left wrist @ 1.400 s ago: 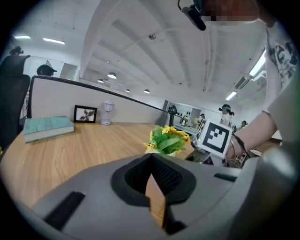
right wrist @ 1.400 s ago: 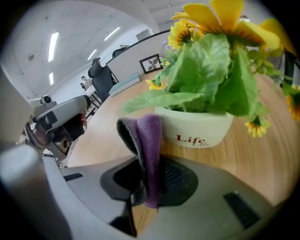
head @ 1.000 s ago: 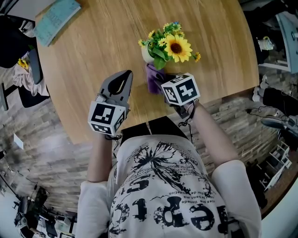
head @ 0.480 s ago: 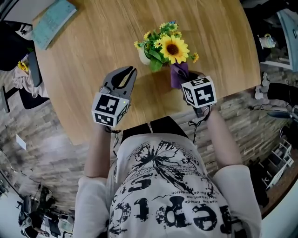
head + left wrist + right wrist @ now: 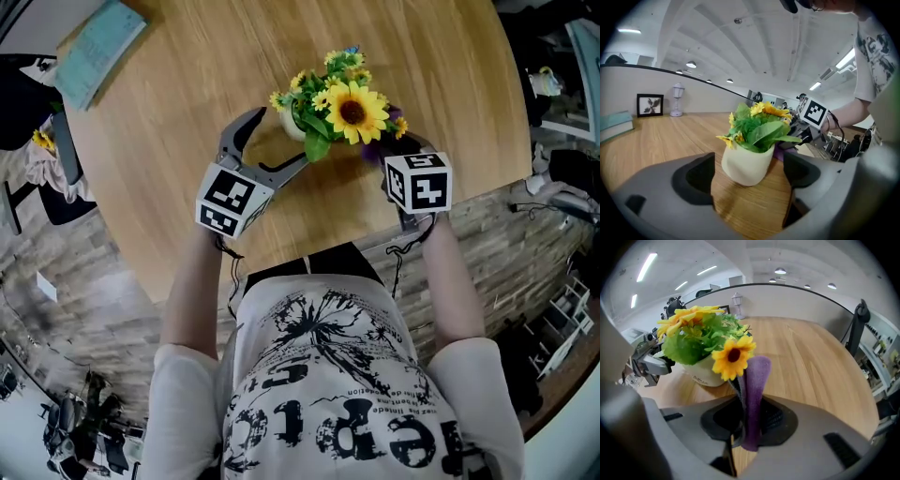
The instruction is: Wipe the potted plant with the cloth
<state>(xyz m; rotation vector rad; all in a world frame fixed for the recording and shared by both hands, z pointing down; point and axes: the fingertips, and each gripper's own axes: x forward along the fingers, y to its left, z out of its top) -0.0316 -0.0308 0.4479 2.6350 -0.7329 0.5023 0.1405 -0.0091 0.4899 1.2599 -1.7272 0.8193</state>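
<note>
Cloth [image 5: 752, 399] in right hand-held gripper [image 5: 749, 422], beside potted plant [image 5: 698, 348]

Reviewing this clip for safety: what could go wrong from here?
1. The left gripper is opening its fingers at the pot, not yet gripping; closing off-centre may tip it.
2. The cloth, clamped in the right gripper, is beside the sunflower; wiping now might shove the unheld pot or bend blooms.
</note>
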